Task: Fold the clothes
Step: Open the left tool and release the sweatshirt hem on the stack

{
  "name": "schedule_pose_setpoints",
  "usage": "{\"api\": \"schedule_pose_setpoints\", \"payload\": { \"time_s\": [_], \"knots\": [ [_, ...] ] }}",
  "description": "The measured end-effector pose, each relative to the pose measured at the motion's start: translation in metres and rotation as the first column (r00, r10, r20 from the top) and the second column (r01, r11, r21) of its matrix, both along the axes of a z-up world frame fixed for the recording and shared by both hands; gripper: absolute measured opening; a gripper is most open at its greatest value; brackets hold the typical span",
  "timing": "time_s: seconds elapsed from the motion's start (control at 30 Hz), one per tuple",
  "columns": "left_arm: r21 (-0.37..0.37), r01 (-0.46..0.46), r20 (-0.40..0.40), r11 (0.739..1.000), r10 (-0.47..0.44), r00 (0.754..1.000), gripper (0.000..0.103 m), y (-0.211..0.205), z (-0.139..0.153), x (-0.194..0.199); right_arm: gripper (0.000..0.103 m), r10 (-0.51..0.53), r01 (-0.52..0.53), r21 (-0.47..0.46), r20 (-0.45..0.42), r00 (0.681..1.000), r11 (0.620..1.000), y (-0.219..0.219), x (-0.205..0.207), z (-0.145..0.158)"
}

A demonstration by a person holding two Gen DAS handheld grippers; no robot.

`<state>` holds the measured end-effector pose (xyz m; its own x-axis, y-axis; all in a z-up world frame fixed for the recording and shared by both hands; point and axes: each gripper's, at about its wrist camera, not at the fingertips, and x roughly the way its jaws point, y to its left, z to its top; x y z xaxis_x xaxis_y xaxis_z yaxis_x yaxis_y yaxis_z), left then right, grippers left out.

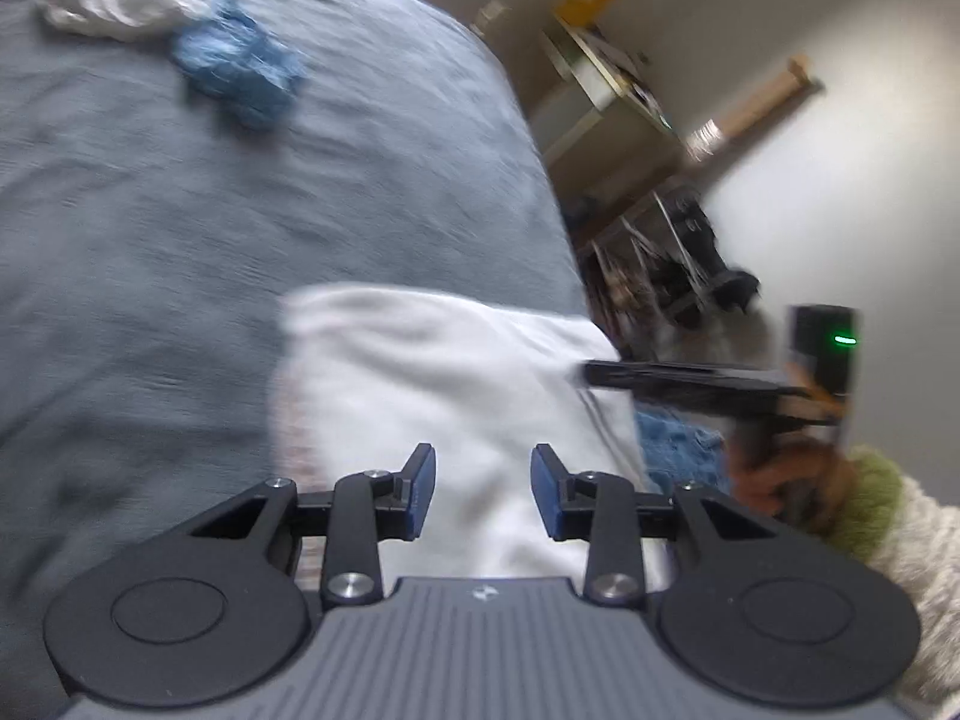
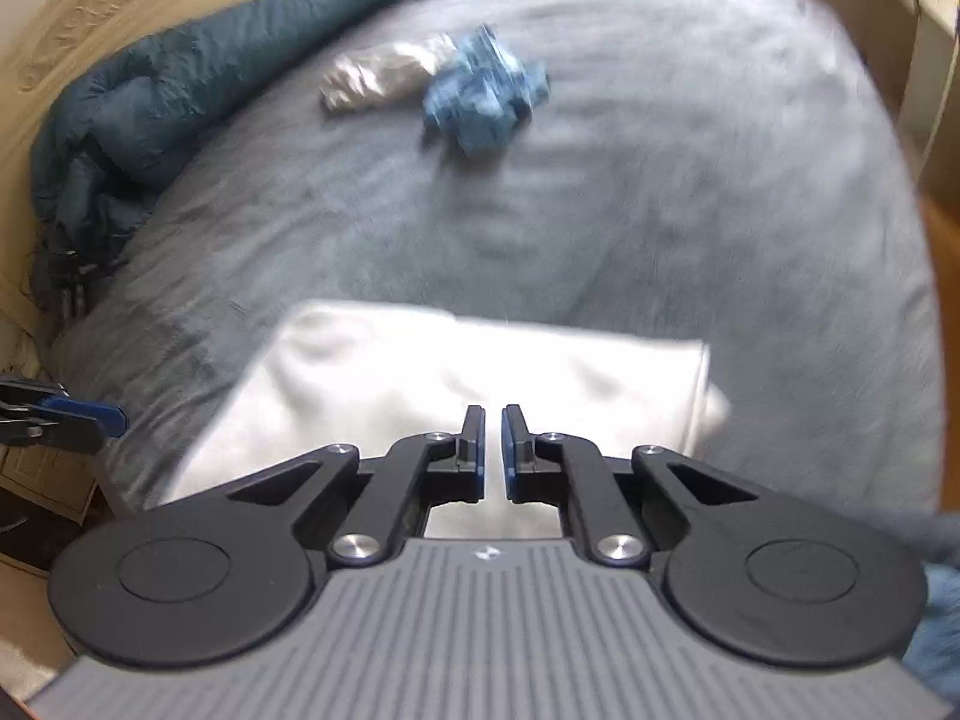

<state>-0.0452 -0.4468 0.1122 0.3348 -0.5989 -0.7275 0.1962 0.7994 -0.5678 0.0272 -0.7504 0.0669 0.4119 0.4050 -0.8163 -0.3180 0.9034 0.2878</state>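
Left wrist view: left gripper (image 1: 483,489) has its jaws parted with nothing between the pads, hovering over a white folded garment (image 1: 432,384) that lies flat on the grey-blue bedspread (image 1: 180,228) near the bed's edge. Looks released, not gripping; cloth is below the pads, not pinched. Right gripper (image 1: 600,373) shows from the side in this view, its tip at the garment's right edge, held by a hand (image 1: 786,480) in a fuzzy cream sleeve with a green cuff (image 1: 870,498). Right wrist view: right gripper (image 2: 493,450) has its jaws drawn nearly together, only a thin slit, nothing visibly caught between them, so clenched empty; it points down at the same white garment (image 2: 456,372), which reads as a tidy rectangle. Judging from that shape this piece is already folded and both tools are off it, likely freed up for the next item. Still to do: a crumpled blue garment (image 2: 486,96) and a rumpled white one (image 2: 378,75) touching each other, well apart from the folded piece, toward the far side of the bed. They sit there as an unsorted heap, probably kept clear so the near side stays a working area. Dark teal quilt (image 2: 180,72) is bunched along the headboard (image 2: 90,18), out of the way. Heavy blur in both views; fabric detail unclear.
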Motion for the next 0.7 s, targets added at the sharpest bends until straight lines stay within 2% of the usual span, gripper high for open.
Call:
{"api": "schedule_pose_setpoints", "payload": {
  "time_s": [0.07,0.1,0.13,0.17,0.2,0.23,0.3,0.4,0.47,0.5,0.53,0.6,0.67,0.7],
  "knots": [
    [0.080,0.029,-0.077,0.996,-0.023,0.997,0.032,-0.014,-0.022,-0.004,0.000,-0.086,0.086,0.002,-0.033,0.996,0.996,-0.024,-0.007,-0.012],
    [0.108,0.037,-0.088,0.994,-0.027,0.996,0.019,-0.014,-0.028,-0.009,0.000,-0.138,0.138,-0.003,-0.042,0.990,0.990,-0.041,-0.012,-0.012],
    [0.116,0.029,-0.084,0.993,-0.019,0.996,0.021,-0.009,-0.027,-0.017,0.001,-0.191,0.189,-0.053,-0.040,0.981,0.981,-0.055,-0.017,-0.010],
    [0.124,0.012,-0.087,0.992,-0.001,0.996,0.024,-0.005,-0.025,-0.022,0.007,-0.233,0.228,-0.121,-0.029,0.972,0.966,-0.069,-0.024,-0.005],
    [0.136,-0.010,-0.091,0.991,0.022,0.996,0.031,-0.002,-0.021,-0.026,0.007,-0.252,0.247,-0.140,-0.019,0.968,0.959,-0.080,-0.033,0.003],
    [0.144,-0.031,-0.086,0.989,0.044,0.995,0.034,-0.002,-0.015,-0.029,0.007,-0.261,0.258,-0.121,-0.009,0.965,0.958,-0.089,-0.042,0.013],
    [0.149,-0.055,-0.067,0.987,0.066,0.996,0.039,-0.006,-0.002,-0.036,0.007,-0.261,0.261,-0.061,0.007,0.965,0.963,-0.091,-0.061,0.035],
    [0.235,-0.058,-0.090,0.970,0.082,0.993,0.041,-0.026,0.000,-0.039,0.007,-0.141,0.140,0.032,0.050,0.989,0.990,-0.049,-0.088,0.057],
    [0.316,-0.058,-0.107,0.947,0.096,0.990,0.041,-0.038,-0.005,-0.040,0.007,-0.052,0.049,0.072,0.037,0.998,0.996,-0.016,-0.103,0.054],
    [0.348,-0.062,-0.110,0.936,0.106,0.988,0.041,-0.043,-0.006,-0.041,0.006,-0.024,0.025,0.082,-0.002,1.000,0.996,-0.005,-0.110,0.045],
    [0.361,-0.067,-0.109,0.930,0.114,0.988,0.042,-0.046,-0.006,-0.041,0.006,-0.010,0.014,0.068,-0.057,0.998,0.998,0.002,-0.119,0.032],
    [0.363,-0.078,-0.110,0.928,0.126,0.986,0.042,-0.050,-0.002,-0.041,0.006,-0.033,0.029,-0.034,-0.125,0.992,0.999,0.000,-0.141,0.013],
    [0.367,-0.082,-0.113,0.927,0.132,0.985,0.042,-0.053,0.004,-0.044,0.008,-0.093,0.076,-0.111,-0.160,0.983,0.991,-0.017,-0.163,0.010],
    [0.384,-0.077,-0.107,0.920,0.127,0.986,0.042,-0.055,0.007,-0.045,0.009,-0.128,0.110,-0.107,-0.177,0.976,0.988,-0.027,-0.170,0.016]
  ]
}}
